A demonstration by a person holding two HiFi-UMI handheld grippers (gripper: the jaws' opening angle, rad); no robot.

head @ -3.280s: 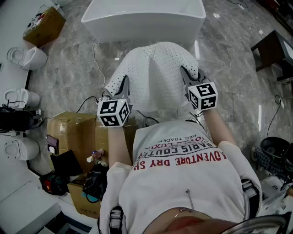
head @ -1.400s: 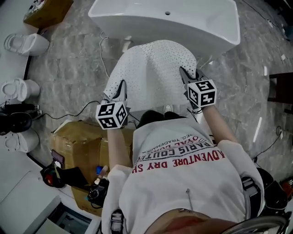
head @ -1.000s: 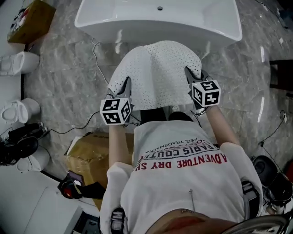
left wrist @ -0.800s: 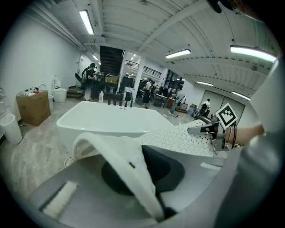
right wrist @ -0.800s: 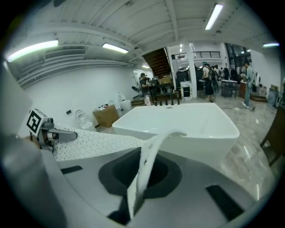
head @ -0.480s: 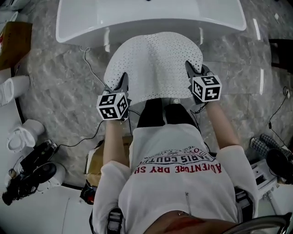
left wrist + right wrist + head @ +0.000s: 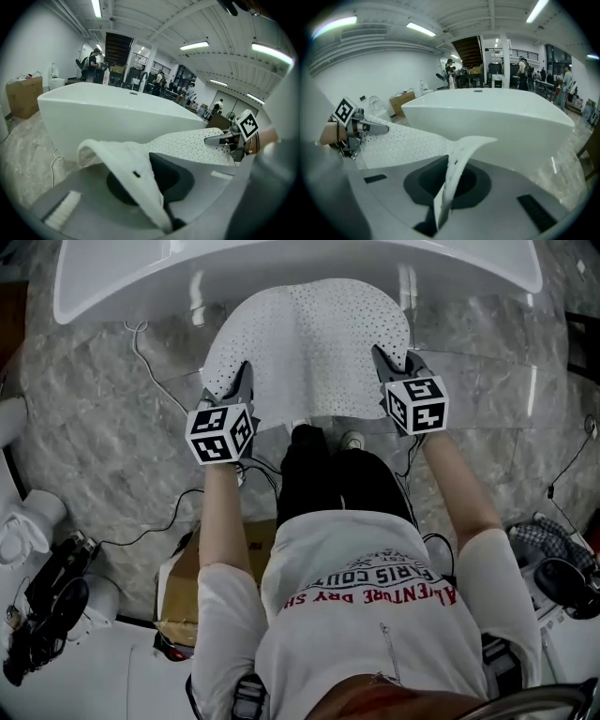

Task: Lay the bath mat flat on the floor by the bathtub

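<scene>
The white perforated bath mat (image 7: 309, 348) hangs stretched between both grippers, in front of the white bathtub (image 7: 122, 282). My left gripper (image 7: 239, 390) is shut on the mat's left near corner (image 7: 136, 173). My right gripper (image 7: 386, 367) is shut on the right near corner (image 7: 452, 187). The mat sags in the middle and its far edge curves down toward the tub's base. In the left gripper view the mat (image 7: 197, 145) runs across to the right gripper (image 7: 225, 138). The right gripper view shows the mat (image 7: 403, 140) reaching the left gripper (image 7: 370, 126).
Grey marbled floor (image 7: 94, 427) lies all around. A thin white cable (image 7: 145, 357) trails on the floor left of the mat. A cardboard box (image 7: 183, 587) sits behind my left side. Toilets (image 7: 19, 531) and gear line the left edge. Shoes (image 7: 352, 440) show below the mat.
I have stepped closer to the bathtub with the mat held between both grippers. The tub now fills the top of the head view. Both grips are unchanged.
</scene>
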